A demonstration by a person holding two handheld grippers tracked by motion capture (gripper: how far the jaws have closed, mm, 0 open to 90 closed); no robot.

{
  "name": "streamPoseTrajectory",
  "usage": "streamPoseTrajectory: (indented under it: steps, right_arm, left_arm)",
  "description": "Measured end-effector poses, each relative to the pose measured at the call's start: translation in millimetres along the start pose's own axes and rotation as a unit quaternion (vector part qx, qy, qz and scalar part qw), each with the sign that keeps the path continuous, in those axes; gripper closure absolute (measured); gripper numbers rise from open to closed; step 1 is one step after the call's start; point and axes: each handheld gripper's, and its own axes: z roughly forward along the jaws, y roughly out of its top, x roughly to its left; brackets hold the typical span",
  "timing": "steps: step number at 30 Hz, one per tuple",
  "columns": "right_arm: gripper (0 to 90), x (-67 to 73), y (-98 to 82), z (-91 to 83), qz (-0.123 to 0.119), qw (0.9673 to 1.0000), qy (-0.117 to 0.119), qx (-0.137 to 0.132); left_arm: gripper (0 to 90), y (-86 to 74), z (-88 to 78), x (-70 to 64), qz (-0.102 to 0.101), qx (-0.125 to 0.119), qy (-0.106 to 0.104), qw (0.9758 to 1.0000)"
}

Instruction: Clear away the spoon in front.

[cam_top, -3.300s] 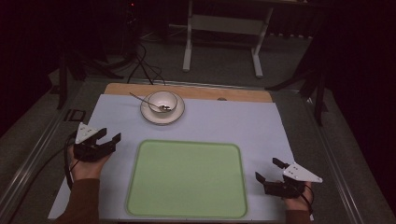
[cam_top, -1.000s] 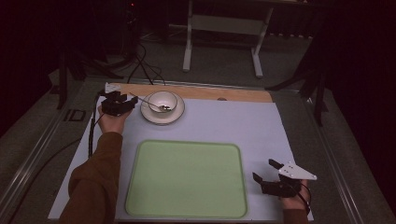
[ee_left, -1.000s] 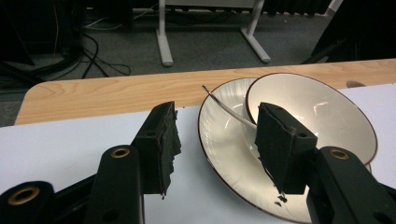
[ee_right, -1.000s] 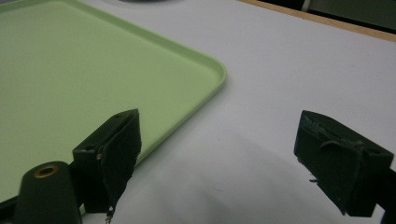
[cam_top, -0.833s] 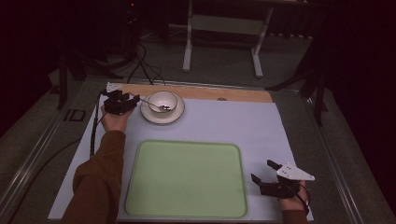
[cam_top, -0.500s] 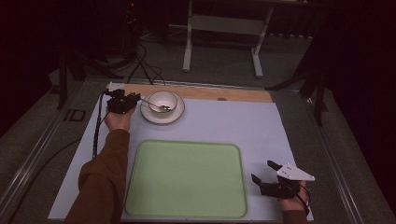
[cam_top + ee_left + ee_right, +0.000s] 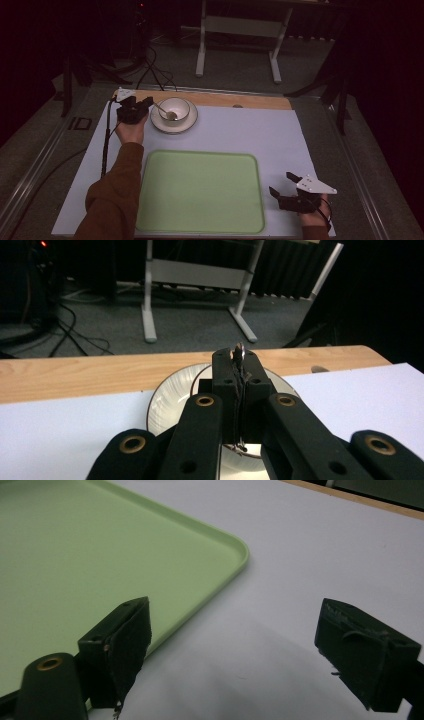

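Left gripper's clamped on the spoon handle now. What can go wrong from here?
The left gripper pinches the thin spoon near its handle end, so it may twist or slip. The spoon's bowl lies inside the cup, so a sideways lift could tip the cup on its saucer.

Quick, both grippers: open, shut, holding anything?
Left gripper: jaws just closed, shut on the spoon handle.
Right gripper: open, holding nothing.

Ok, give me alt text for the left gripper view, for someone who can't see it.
The left gripper, its black jaws shut on a spoon handle, points at a white cup on a saucer. The saucer sits on a white mat by the table's wooden far edge, with a dark floor and a white metal stand beyond.
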Motion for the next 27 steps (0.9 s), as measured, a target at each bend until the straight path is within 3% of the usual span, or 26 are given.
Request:
streamPoseTrajectory:
  steps: [11,21,27]
  right_arm:
    - [14.7,0.9,-1.4,-3.2,0.003,1.0000,-0.005,-0.003]
    - [14.6,-1.2,-4.0,-9.6,0.009,0.9995,-0.026,-0.015]
    - [14.8,-0.2,-4.4,-14.1,0.015,0.9985,-0.042,-0.031]
  left_arm:
    - [89.2,11.3,-16.6,-3.3,-0.012,-0.020,0.004,0.9997]
    - [89.2,22.2,-42.3,-7.2,0.004,-0.025,-0.004,0.9997]
    - [89.2,25.1,-54.9,-12.6,0.027,-0.017,-0.009,0.9995]
